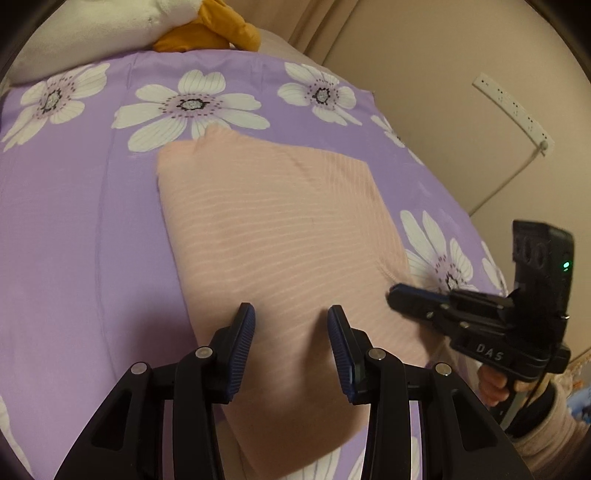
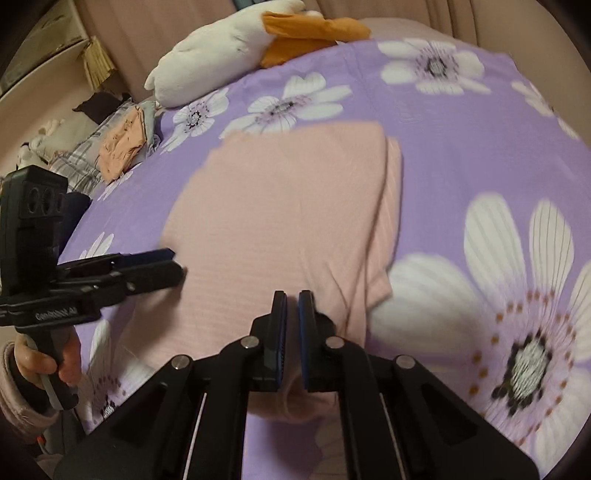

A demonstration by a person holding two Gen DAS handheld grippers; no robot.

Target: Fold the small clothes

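A pale pink ribbed garment [image 1: 277,229] [image 2: 280,206] lies folded and flat on a purple flowered bedsheet [image 1: 74,221] [image 2: 461,147]. In the left wrist view, my left gripper [image 1: 291,314] hovers open over the garment's near part, and flat cloth shows between its blue pads. The right wrist view shows that left gripper [image 2: 177,264] from the side, at the garment's left edge. My right gripper [image 2: 293,295] is shut over the garment's near right part, with only a thin slit between the pads. Its tip [image 1: 393,293] sits at the garment's right edge. No cloth looks lifted.
A white plush toy with orange parts [image 1: 110,22] [image 2: 221,48] lies at the head of the bed. A pile of other clothes [image 2: 122,147] sits off the bed's left side. A white power strip [image 1: 513,110] hangs on the wall to the right.
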